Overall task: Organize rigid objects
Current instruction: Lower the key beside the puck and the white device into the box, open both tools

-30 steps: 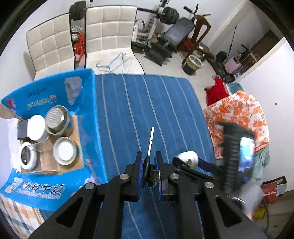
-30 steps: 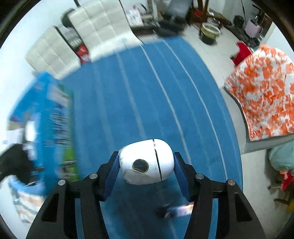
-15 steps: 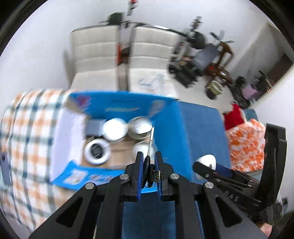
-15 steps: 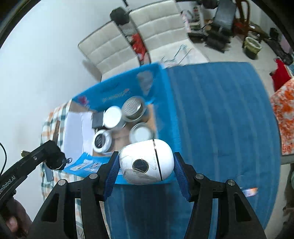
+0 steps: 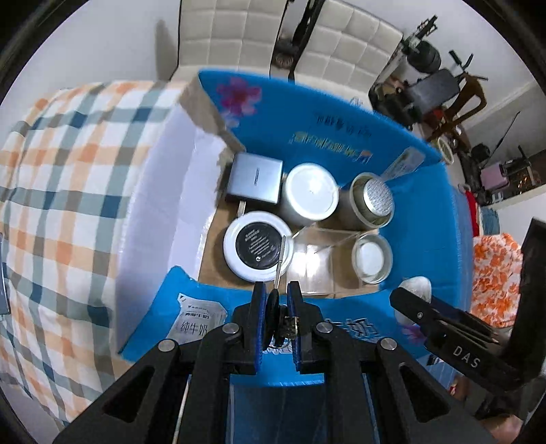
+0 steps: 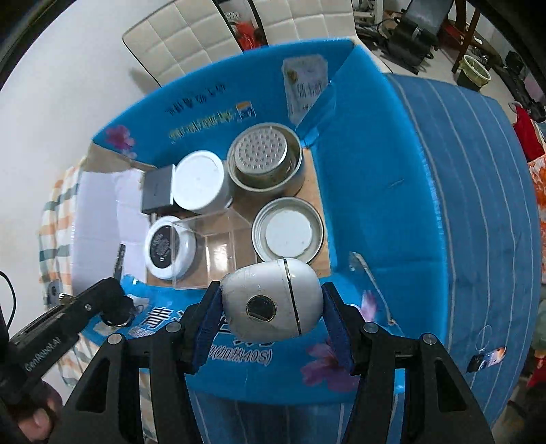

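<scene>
My left gripper is shut on a black-headed key whose metal blade points out over the open blue cardboard box. In the right wrist view that gripper hangs at the box's near left corner. My right gripper is shut on a white egg-shaped device above the box's near wall. Inside the box lie a grey square case, a white tin, a metal tin with a perforated top, a lid, a round black-centred case and a clear plastic box.
A checked cloth covers the surface left of the box and a blue striped cloth lies to its right. White padded chairs stand behind. Exercise gear and an orange flowered cloth are farther off.
Both grippers have swept from over the blue striped cloth to above the open box. The key and the white device stayed gripped throughout.
</scene>
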Motion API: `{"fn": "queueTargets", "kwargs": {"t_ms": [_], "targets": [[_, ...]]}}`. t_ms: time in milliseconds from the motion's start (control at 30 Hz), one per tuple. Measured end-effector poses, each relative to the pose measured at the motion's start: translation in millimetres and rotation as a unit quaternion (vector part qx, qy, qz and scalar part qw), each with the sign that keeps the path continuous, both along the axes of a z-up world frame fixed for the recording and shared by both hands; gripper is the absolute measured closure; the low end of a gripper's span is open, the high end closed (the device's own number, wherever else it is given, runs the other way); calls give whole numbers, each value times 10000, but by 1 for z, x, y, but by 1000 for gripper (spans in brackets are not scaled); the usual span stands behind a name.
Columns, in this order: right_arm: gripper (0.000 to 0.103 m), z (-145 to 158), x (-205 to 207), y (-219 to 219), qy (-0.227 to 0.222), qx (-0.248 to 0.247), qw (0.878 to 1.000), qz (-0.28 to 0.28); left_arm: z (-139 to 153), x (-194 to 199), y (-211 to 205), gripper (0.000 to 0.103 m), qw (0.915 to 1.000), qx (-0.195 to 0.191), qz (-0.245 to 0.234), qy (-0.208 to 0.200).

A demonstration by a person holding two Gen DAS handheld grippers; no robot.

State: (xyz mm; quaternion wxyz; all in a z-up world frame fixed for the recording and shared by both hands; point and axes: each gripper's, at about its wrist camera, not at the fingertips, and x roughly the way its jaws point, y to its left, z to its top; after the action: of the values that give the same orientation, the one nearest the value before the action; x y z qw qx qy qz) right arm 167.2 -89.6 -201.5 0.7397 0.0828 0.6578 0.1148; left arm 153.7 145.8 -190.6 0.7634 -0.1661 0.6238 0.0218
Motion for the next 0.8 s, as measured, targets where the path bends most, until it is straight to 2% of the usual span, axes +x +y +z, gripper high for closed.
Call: {"fn": "queueTargets", "kwargs": {"t_ms": [200, 333, 600, 800], "targets": [[43, -21, 7, 13, 158, -255, 9995, 39, -28, 5, -4, 93, 9993, 20, -158, 337], [42, -31, 9, 14, 232, -339, 9992, 33, -37, 7, -3, 93, 9987, 51, -202, 456], [42, -40, 14, 14, 372, -448, 9983, 60, -38, 12, -7, 93, 9979, 144, -301, 563], [42, -47, 18, 14, 475, -506, 9976, 78, -33, 12, -8, 92, 9967, 356, -329, 645]]}}
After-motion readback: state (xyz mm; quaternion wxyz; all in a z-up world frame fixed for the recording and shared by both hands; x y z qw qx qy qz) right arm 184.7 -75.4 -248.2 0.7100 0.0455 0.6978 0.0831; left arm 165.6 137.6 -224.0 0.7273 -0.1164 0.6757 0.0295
